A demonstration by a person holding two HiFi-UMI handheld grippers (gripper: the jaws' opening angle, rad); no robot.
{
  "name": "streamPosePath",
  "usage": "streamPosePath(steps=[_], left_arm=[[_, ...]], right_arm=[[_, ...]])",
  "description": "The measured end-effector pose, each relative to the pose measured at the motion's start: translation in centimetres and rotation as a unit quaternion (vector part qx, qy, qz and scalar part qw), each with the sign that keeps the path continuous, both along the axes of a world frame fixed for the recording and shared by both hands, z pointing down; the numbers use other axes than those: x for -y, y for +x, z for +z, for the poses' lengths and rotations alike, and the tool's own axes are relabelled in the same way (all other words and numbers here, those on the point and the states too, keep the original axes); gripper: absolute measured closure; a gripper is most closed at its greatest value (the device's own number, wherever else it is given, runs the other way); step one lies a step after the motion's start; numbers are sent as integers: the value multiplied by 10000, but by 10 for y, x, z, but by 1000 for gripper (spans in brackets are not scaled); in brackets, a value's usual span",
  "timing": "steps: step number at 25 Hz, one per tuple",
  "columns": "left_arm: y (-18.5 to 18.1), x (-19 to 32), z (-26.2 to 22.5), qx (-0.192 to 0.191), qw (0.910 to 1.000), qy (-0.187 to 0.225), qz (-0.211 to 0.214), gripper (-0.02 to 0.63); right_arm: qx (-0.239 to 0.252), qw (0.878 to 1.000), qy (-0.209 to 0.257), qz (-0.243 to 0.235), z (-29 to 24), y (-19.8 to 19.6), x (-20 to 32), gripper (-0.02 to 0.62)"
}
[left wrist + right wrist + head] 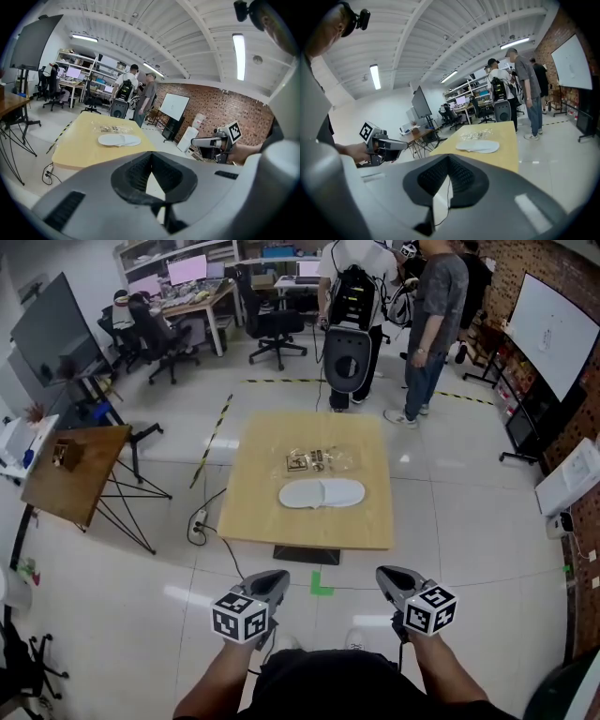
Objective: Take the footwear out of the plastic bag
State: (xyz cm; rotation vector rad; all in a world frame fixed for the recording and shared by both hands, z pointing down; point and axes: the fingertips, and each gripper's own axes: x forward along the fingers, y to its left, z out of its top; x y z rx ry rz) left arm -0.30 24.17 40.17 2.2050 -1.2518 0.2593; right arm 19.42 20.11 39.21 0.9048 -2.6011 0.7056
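Note:
A pair of white slippers (pixel 322 493) lies side by side on the wooden table (pixel 272 521), bare of any wrapping. Just beyond them rests a clear plastic bag (pixel 321 461) with printed cards inside. Both grippers hang close to my body, well short of the table's near edge. My left gripper (pixel 274 579) is shut and empty, and so is my right gripper (pixel 390 576). The left gripper view shows the slippers (pixel 119 139) and the bag (pixel 108 128) far ahead. From the right gripper view the slippers (pixel 478 146) sit mid-table, with the bag (pixel 477 135) behind them.
A smaller wooden table (pixel 70 470) on thin legs stands at the left. A power strip and cable (pixel 199 521) lie on the floor by the table's left edge. Several people (pixel 431 306) stand beyond the table, and office chairs (pixel 272 324) and desks fill the back.

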Motion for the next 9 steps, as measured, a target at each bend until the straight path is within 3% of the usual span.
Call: streamPosePath(steps=[9], left_arm=[[5,1,-3,85,9999,101,54,600]], right_arm=[[5,10000,10,88,-4,9,-1,595]])
